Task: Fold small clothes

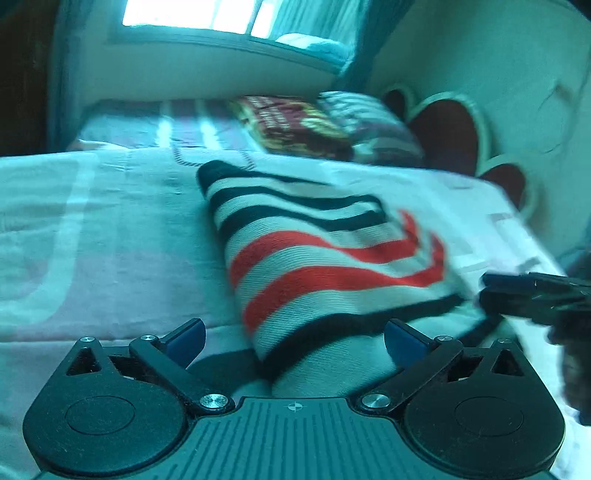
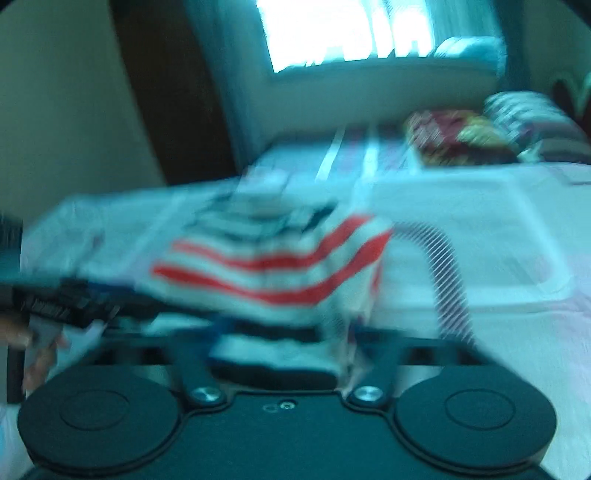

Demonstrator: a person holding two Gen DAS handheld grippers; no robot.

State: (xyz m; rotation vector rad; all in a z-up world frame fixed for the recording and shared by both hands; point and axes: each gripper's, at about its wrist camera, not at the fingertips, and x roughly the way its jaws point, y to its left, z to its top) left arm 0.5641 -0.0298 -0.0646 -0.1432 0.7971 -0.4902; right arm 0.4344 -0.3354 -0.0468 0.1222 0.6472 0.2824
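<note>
Lying folded on the pale pink bedsheet (image 1: 92, 236) is a striped knit garment (image 1: 325, 266), white with dark bands at the far end and red bands nearer, one dark-edged end running toward the left gripper (image 1: 294, 338). Left gripper jaws spread wide, blue pads (image 1: 188, 338) either side of the garment's near end, not pressing it. Right gripper (image 1: 517, 295) comes in from the right edge of the left wrist view, just beside the garment's near right corner. Right wrist view badly blurred: garment (image 2: 273, 266) sits right in front of the right gripper (image 2: 284, 332), fingers look spread wide, cloth between them, pads hard to make out. Left gripper (image 2: 70, 302) shows at that view's left edge. Patterned pillows (image 1: 295, 125) lie at the bed's far end, under a bright window (image 1: 192, 14).
</note>
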